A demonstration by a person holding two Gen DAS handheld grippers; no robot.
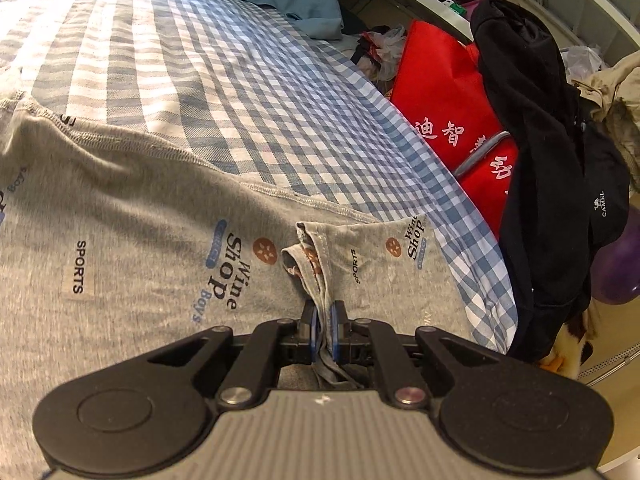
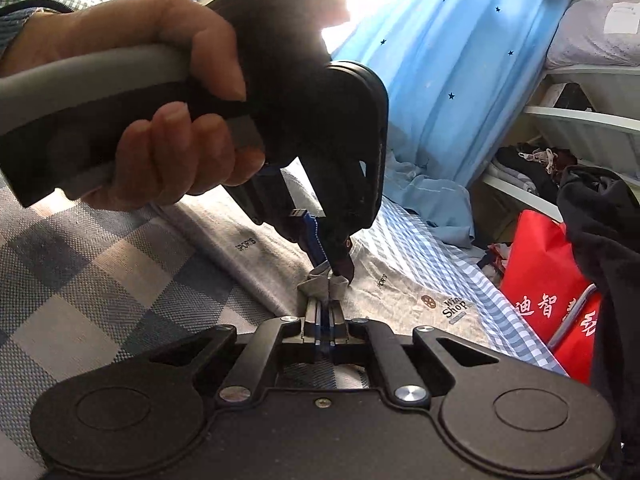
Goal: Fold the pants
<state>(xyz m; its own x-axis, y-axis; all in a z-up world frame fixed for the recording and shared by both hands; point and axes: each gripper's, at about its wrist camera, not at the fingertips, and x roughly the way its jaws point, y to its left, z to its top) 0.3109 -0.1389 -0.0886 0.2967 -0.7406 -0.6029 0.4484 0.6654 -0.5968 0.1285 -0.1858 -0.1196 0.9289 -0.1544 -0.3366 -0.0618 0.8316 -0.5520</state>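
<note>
In the left wrist view, a bunched edge of the grey pants (image 1: 168, 240) is pinched between the nearly closed jaws of the left gripper (image 1: 325, 320), with cloth passing right through the blue pads. In the right wrist view, the right gripper (image 2: 325, 316) stands narrow with a fold of the same cloth at its tips; whether the pads press on it cannot be told. The left gripper (image 2: 334, 266), held in a hand (image 2: 168, 120), is seen just ahead, pinching that same fold.

The pants are spread on the checked sheet (image 1: 248, 92) of the bed, low and close to its edge. The fold seems just laid down. To finish it well, the held edge should be set flat and aligned with the layer beneath before release, and the bunched cloth smoothed out rather than dropped, so no ridge is left.

On the pants, "SPORTS", "Wine Shop" and "Boys" are printed. Further off, Chinese characters are seen on a red bag (image 1: 452, 120), and "CAMEL" on a black garment (image 1: 560, 184).
</note>
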